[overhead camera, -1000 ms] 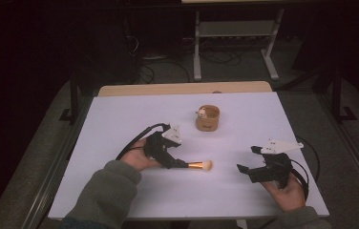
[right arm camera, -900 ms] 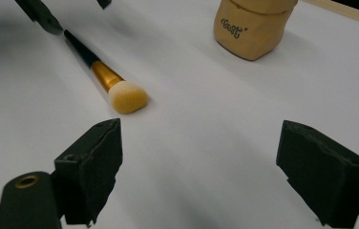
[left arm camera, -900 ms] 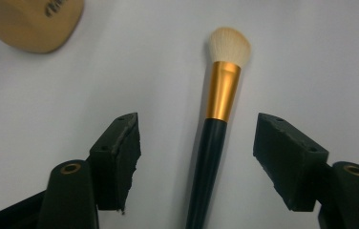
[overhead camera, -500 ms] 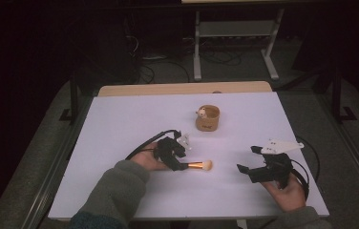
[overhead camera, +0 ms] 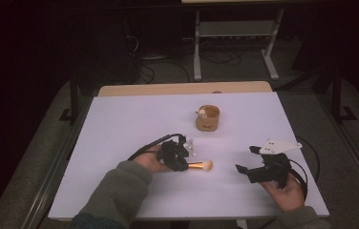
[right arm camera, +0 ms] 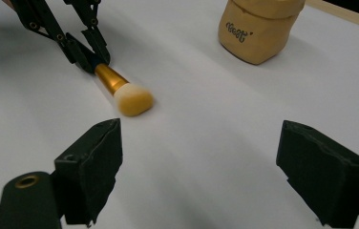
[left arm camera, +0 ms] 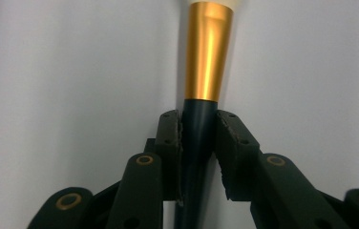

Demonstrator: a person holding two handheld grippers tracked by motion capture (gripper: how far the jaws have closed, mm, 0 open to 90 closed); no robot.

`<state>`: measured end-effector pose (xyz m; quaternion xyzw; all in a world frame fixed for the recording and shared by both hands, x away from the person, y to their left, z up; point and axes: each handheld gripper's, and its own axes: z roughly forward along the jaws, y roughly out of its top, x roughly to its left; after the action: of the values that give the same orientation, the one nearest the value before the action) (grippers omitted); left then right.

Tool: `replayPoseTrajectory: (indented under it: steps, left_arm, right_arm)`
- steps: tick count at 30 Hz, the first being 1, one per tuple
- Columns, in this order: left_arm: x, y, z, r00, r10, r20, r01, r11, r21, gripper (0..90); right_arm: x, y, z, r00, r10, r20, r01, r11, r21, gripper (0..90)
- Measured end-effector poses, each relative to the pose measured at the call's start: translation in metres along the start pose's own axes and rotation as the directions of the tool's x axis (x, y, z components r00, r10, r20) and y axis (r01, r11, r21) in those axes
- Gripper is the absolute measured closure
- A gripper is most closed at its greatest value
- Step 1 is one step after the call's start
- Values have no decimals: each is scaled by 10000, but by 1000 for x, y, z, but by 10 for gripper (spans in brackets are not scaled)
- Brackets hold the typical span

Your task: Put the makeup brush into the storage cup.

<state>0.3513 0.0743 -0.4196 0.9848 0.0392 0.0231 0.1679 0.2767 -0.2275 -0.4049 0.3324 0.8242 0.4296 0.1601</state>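
Brush (left arm camera: pixel 209 57): light, stiff handle, soft head; judged slippery.
Left tongs (left arm camera: pixel 198 138): just closed, clamped on dark handle.
Right tongs (right arm camera: pixel 201 176): apart, empty.

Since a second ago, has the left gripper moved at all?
Yes. The left gripper has come down and nearer the table's front edge, its jaws closing on the makeup brush's dark handle.

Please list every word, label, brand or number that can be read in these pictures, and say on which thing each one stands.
Tan cup: one short word in dark outlined letters on its side, in the right gripper view; too blurred to read with certainty.
Same cup in the high view: a dark mark low on its wall, too small to read.
Makeup brush: no writing visible on its gold ferrule or dark handle.
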Motion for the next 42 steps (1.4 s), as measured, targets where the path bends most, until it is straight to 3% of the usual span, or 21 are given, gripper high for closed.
replayPoseTrajectory:
  steps: [10,12,13,17,24,26,29,33,34,39,42]
  left_arm:
    - [0,2,-1,9990,-440,-64,441,9989,152,746]
    - [0,2,-1,9990,-433,-105,434,9990,141,747]
    - [-1,2,-1,9990,-428,-144,430,9990,114,747]
    - [-1,0,-4,9980,-609,-180,605,9979,-225,748]
    - [-7,-5,-20,9951,-977,-177,955,9905,-985,748]
    - [-9,-7,-26,9942,-1059,-203,1026,9870,-1233,748]
    - [-14,-12,-34,9909,-1336,-166,1287,9763,-1743,748]
    - [-18,-19,-45,9900,-1393,-200,1316,9667,-2197,747]
    - [-21,-21,-47,9878,-1547,-189,1455,9587,-2444,747]
    - [-27,-33,-58,9807,-1953,-78,1834,9335,-3082,747]
    - [-31,-39,-64,9804,-1964,-159,1808,9288,-3235,747]
  right_arm:
    - [1,-2,6,9998,-61,-186,65,9997,248,150]
    - [2,-2,5,9994,151,-305,-140,9993,338,203]
    - [1,-2,5,9990,33,-446,-21,9996,266,233]
    - [5,-1,3,9994,-60,-350,64,9999,118,200]
    - [5,0,4,9987,190,-483,-186,9998,79,163]
    - [6,1,4,9984,291,-475,-291,9996,17,152]
    - [7,5,4,9952,495,-847,-513,9985,-203,145]
    - [11,14,4,9909,568,-1217,-621,9972,-407,142]
    - [12,16,4,9902,570,-1275,-626,9972,-409,142]
    - [16,33,7,9824,564,-1781,-661,9966,-492,145]
    - [21,41,10,9815,420,-1866,-528,9972,-538,145]
